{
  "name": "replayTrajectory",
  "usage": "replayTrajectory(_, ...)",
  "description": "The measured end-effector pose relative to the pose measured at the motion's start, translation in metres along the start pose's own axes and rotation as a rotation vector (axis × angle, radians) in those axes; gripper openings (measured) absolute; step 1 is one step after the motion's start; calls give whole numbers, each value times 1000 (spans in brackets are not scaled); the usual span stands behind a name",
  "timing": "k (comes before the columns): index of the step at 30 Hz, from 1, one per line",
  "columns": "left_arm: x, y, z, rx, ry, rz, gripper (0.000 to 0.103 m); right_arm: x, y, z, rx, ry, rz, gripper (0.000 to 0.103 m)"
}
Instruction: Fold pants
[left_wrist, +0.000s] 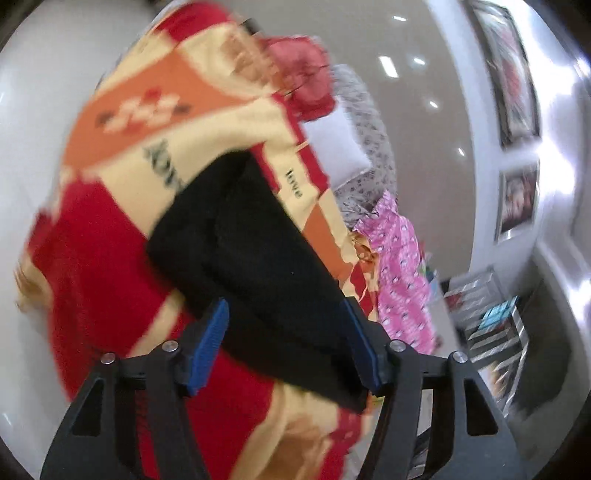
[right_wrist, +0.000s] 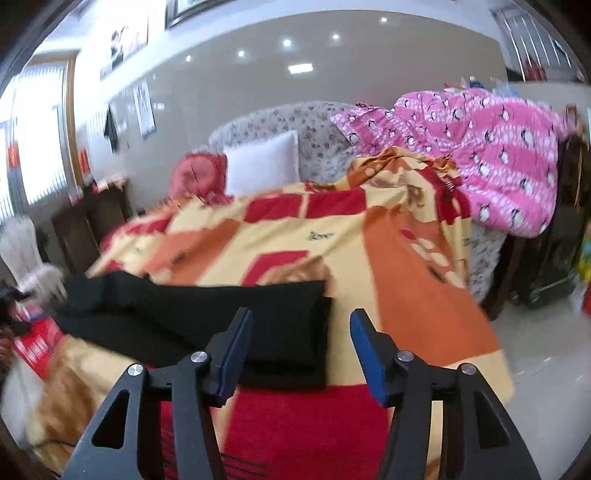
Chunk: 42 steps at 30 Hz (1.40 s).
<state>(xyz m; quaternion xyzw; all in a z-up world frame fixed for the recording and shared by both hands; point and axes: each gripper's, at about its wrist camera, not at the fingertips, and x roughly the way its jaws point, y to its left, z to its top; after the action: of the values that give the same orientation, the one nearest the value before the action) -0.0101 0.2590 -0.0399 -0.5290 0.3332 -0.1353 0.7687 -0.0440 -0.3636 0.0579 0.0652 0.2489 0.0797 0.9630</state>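
Black pants (left_wrist: 251, 240) lie folded flat on a bed with a red, orange and cream bedspread (left_wrist: 110, 277). In the left wrist view my left gripper (left_wrist: 283, 302) hovers over their near end with its blue pads (left_wrist: 214, 332) spread apart and the cloth lying loose between them. In the right wrist view the pants (right_wrist: 184, 310) stretch from the left edge to a squared end in front of my right gripper (right_wrist: 302, 314). It stands open, and its left finger overlaps that end. The bedspread (right_wrist: 369, 240) shows under its right finger.
A pink penguin-print quilt (right_wrist: 480, 155) is heaped at the bed's far right. A white pillow (right_wrist: 262, 166) and a red cushion (right_wrist: 199, 173) lean on the floral headboard. A dark nightstand (right_wrist: 92, 221) stands left of the bed, shiny floor (right_wrist: 535, 350) right of it.
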Motion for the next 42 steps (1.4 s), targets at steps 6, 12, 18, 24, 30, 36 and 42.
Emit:
replayTrajectory(6, 33, 4, 4, -52, -8, 4, 62, 2, 31, -7, -79, 5, 27, 56)
replayTrajectory(12, 33, -3, 6, -14, -46, -30, 65, 9, 45, -17, -84, 22, 66, 56)
replayTrajectory(18, 25, -20, 4, 62, -64, -101, 66, 8, 36, -14, 35, 12, 114, 59)
replayTrajectory(24, 35, -19, 4, 151, -70, -9, 66, 2, 6, -15, 252, -1, 168, 61)
replayTrajectory(30, 45, -37, -14, 359, -99, 150, 64, 17, -51, -26, 690, 76, 234, 64)
replayTrajectory(36, 56, -35, -18, 419, -98, 280, 17, 45, -54, -33, 811, 187, 331, 61)
replayTrajectory(42, 55, -31, -17, 405, -97, 281, 9, 76, -57, -47, 869, 266, 246, 45)
